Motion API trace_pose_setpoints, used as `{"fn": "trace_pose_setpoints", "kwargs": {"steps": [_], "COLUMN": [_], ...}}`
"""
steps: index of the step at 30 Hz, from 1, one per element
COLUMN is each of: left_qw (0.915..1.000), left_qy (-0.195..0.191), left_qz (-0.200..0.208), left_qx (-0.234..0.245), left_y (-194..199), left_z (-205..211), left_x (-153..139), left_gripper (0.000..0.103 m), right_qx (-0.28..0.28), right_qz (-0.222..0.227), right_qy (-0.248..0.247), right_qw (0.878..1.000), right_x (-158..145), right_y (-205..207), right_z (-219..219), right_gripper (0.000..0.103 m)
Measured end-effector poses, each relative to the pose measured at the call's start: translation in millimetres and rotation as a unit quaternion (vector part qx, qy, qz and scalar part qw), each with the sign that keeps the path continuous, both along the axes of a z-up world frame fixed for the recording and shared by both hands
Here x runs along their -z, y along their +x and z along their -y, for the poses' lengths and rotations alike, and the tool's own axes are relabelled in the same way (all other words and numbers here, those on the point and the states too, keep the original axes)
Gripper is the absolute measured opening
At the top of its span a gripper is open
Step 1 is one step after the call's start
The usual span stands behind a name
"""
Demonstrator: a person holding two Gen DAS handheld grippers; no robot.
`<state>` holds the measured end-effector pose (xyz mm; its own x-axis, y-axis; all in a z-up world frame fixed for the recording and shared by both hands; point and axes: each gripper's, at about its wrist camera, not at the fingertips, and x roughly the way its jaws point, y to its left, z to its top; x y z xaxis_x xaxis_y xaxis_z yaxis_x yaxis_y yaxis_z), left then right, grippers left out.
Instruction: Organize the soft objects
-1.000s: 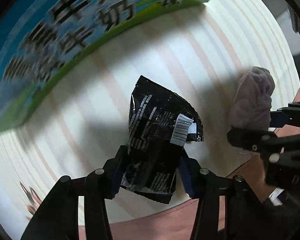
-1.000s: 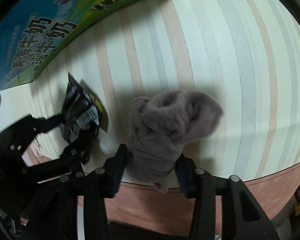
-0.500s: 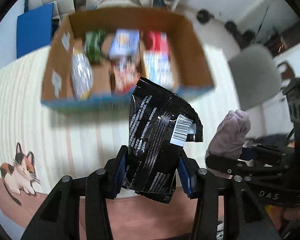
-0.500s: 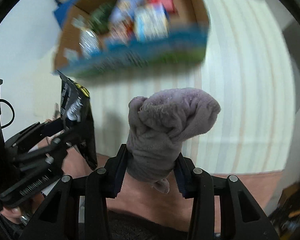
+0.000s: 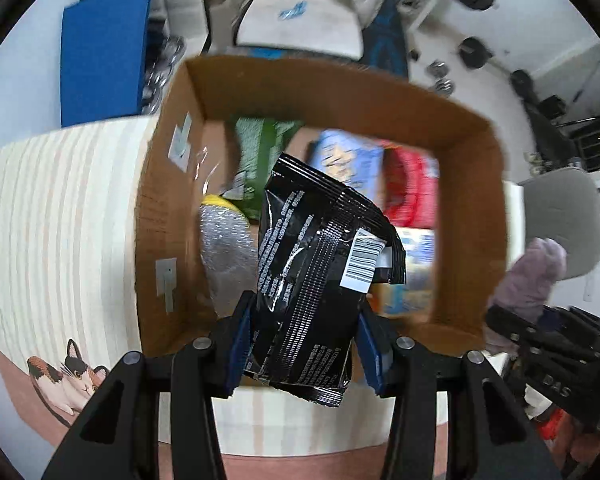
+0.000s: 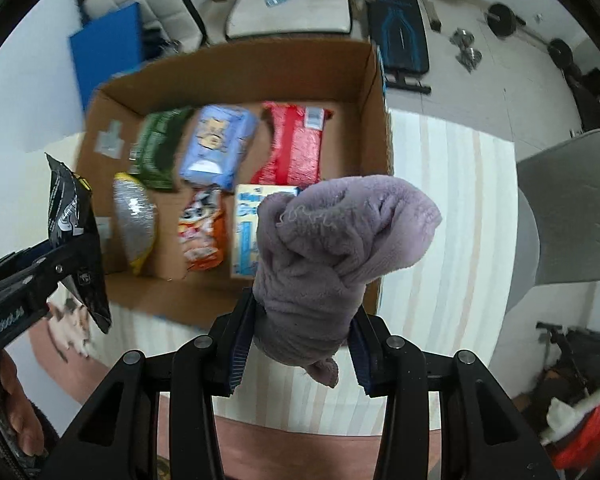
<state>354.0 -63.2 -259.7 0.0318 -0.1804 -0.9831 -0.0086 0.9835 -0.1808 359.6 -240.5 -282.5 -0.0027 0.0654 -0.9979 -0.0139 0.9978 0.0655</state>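
My left gripper point(image 5: 304, 344) is shut on a black snack packet point(image 5: 320, 272) and holds it in the air over the near edge of an open cardboard box point(image 5: 164, 200). My right gripper point(image 6: 300, 344) is shut on a rolled mauve fleece cloth point(image 6: 340, 248), held above the box's near right corner point(image 6: 376, 184). The box holds several packets: green point(image 6: 160, 148), blue point(image 6: 216, 144), red point(image 6: 296, 144), silver point(image 6: 134, 216) and orange point(image 6: 202, 232). The packet point(image 6: 74, 232) also shows at the left of the right wrist view, the cloth point(image 5: 532, 276) at the right of the left wrist view.
The box stands on a striped cream tablecloth point(image 6: 452, 248) with a cat picture point(image 5: 68, 376) near its front left. A grey chair point(image 6: 572, 208) stands to the right. A blue mat point(image 5: 100, 52), a white chair point(image 6: 288, 4) and weights on the floor lie beyond the table.
Both grippers have risen from table level with the packet and the cloth held, and moved forward; the box, earlier seen from the side, is now seen from above and closer.
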Motion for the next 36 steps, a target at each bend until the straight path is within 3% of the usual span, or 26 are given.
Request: {"fn": "trace_pose_setpoints", "kwargs": {"steps": [3, 9, 13, 17, 20, 21, 22, 24, 26, 28, 36], "left_qw": [0.9995, 0.9984, 0.9949, 0.9961, 0.9974, 0.9979, 0.9981, 0.9984, 0.9988, 0.9993, 0.9991], "left_qy": [0.008, 0.016, 0.032, 0.039, 0.023, 0.028, 0.031, 0.038, 0.037, 0.026, 0.036], "left_qz": [-0.031, -0.054, -0.095, -0.072, -0.063, -0.054, -0.046, -0.029, -0.017, -0.014, 0.023], "left_qx": [-0.006, 0.002, 0.015, 0.032, 0.023, 0.025, 0.027, 0.029, 0.026, 0.024, -0.001], "left_y": [9.9, 13.1, 16.5, 16.5, 18.2, 19.4, 19.5, 18.8, 16.7, 14.0, -9.9], "left_z": [-4.2, -0.2, 5.1, 12.1, 10.2, 9.7, 9.7, 9.2, 7.5, 6.3, -5.7], "left_x": [35.8, 64.6, 80.7, 72.6, 65.0, 61.7, 58.1, 50.8, 45.5, 41.8, 33.6], "left_gripper": [0.044, 0.044, 0.047, 0.049, 0.058, 0.063, 0.076, 0.090, 0.090, 0.098, 0.098], "right_qx": [0.007, 0.025, 0.026, 0.032, 0.037, 0.037, 0.033, 0.027, 0.023, 0.021, 0.019], "right_qz": [-0.021, -0.044, -0.054, -0.063, -0.055, -0.052, -0.047, -0.041, -0.034, -0.025, 0.020], "right_qy": [-0.013, -0.021, -0.033, -0.020, -0.015, -0.015, -0.021, -0.026, -0.026, -0.024, -0.029], "right_qw": [1.000, 0.999, 0.998, 0.997, 0.998, 0.998, 0.998, 0.998, 0.999, 0.999, 0.999], "right_x": [25.6, 61.6, 77.0, 82.2, 78.1, 76.7, 74.4, 72.5, 68.7, 64.0, 55.9], "right_y": [12.9, 27.3, 33.4, 36.4, 38.7, 39.3, 39.8, 39.7, 37.7, 36.4, 13.2], "right_z": [-2.2, -2.9, -2.1, -1.7, -1.9, -2.5, -3.9, -8.0, -10.9, -12.5, -22.9], "right_gripper": [0.045, 0.045, 0.048, 0.068, 0.077, 0.080, 0.084, 0.085, 0.092, 0.100, 0.103]}}
